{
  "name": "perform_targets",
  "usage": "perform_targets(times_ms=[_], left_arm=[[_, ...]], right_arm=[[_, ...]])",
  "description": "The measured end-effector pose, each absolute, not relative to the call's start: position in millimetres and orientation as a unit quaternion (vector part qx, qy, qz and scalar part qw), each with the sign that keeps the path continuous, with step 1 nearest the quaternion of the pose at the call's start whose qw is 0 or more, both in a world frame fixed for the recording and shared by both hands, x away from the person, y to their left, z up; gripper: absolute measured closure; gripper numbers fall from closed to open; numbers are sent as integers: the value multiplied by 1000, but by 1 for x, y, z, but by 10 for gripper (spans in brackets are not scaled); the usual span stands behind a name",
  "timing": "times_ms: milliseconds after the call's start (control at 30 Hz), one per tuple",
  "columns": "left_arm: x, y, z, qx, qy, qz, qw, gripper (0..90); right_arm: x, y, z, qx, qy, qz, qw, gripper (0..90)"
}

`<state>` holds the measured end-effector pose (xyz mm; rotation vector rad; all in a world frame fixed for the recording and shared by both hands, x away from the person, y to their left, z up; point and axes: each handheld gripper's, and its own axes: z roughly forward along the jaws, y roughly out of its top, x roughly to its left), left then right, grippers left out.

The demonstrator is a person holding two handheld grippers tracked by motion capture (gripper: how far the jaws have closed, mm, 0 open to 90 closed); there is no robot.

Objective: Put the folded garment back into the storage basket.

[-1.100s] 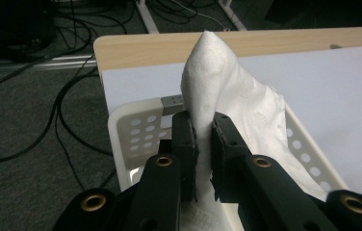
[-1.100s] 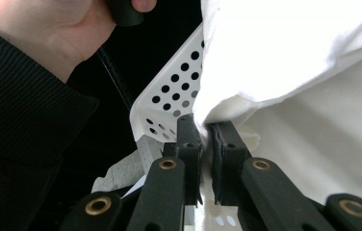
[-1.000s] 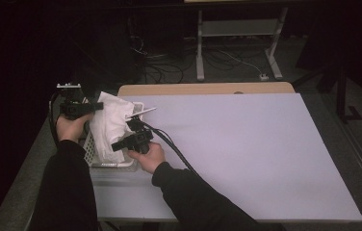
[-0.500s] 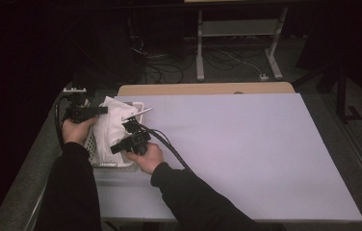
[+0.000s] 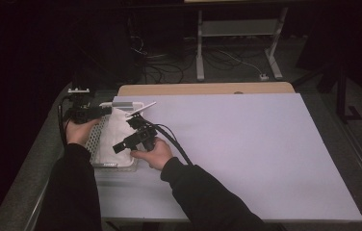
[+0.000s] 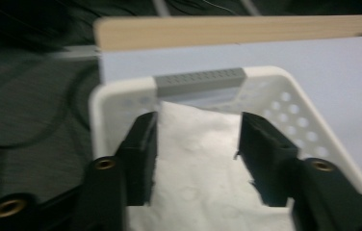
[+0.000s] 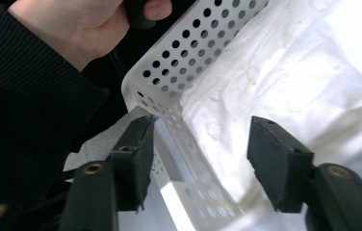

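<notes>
A white, crumpled cloth (image 5: 114,137) lies inside a white perforated plastic basket (image 5: 92,144) at the near left corner of the pale lavender table top (image 5: 246,149); the cloth fills most of the basket and rides up toward its far rim, where a grey perforated handle strip (image 6: 199,81) crosses the wall.

The left gripper (image 5: 88,112) hangs over the basket's far left part; in the left gripper view its black jaws stand spread with the cloth (image 6: 193,163) lying just below and between them, and the pads do not press on it; these jaws have just been opening.

The right gripper (image 5: 121,146) sits over the basket's near right side, pointing toward the person's left hand (image 7: 92,29); in the right gripper view its jaws are spread as well, having just been opening; the basket's dotted wall (image 7: 179,62) runs up between them and the cloth (image 7: 290,82) lies beyond that wall, nearer the right jaw; neither pad touches cloth or wall.
</notes>
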<state>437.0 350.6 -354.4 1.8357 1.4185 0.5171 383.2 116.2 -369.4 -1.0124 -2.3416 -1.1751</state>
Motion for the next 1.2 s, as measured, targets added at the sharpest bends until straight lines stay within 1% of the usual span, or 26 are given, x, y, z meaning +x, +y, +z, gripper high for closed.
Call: perform_targets(times_ms=[33, 67, 100, 133, 167, 200, 233, 300, 367, 400, 467, 533, 567, 633, 667, 700, 800, 833, 1200], left_arm=[[436, 350, -353, 717, 552, 198, 377, 384], [436, 350, -353, 717, 552, 198, 377, 343], [435, 349, -351, 718, 551, 193, 380, 343], [435, 349, -351, 718, 551, 193, 380, 299], [435, 349, -351, 718, 551, 193, 380, 299], [435, 349, -351, 718, 551, 193, 380, 299], [431, 344, -347, 716, 547, 174, 396, 163], [430, 342, -347, 719, 545, 169, 396, 127], [428, 340, -346, 721, 539, 163, 404, 127], [427, 340, -346, 720, 539, 160, 406, 68], [426, 338, -344, 718, 539, 152, 412, 8], [424, 337, -342, 718, 536, 149, 418, 0], [424, 337, -342, 718, 536, 149, 418, 0], [420, 333, -339, 713, 531, 157, 430, 0], [420, 333, -339, 713, 531, 157, 430, 0], [416, 330, -337, 714, 526, 160, 433, 0], [414, 327, -336, 720, 522, 160, 430, 0], [411, 321, -335, 721, 518, 162, 432, 0], [398, 309, -329, 727, 502, 170, 437, 0]], right_arm=[[383, 113, -367, -352, -824, -414, 162, 364], [383, 113, -367, -352, -824, -414, 162, 364], [384, 111, -366, -351, -823, -416, 162, 325], [384, 111, -366, -351, -823, -416, 162, 325], [384, 108, -364, -351, -825, -414, 157, 325], [384, 108, -364, -351, -825, -414, 157, 288], [387, 98, -358, -344, -828, -421, 141, 193], [387, 95, -356, -343, -828, -423, 137, 176], [387, 92, -354, -339, -830, -422, 132, 163], [388, 87, -352, -333, -833, -424, 121, 128], [388, 79, -348, -330, -832, -430, 120, 110], [387, 74, -345, -329, -831, -433, 116, 48], [387, 74, -345, -329, -831, -433, 116, 48], [386, 66, -341, -316, -839, -434, 95, 0], [386, 66, -341, -316, -839, -434, 95, 0], [386, 57, -338, -314, -836, -440, 94, 0], [386, 55, -338, -311, -837, -440, 93, 0], [387, 45, -336, -310, -834, -447, 90, 0], [388, 9, -333, -315, -831, -453, 75, 0]])
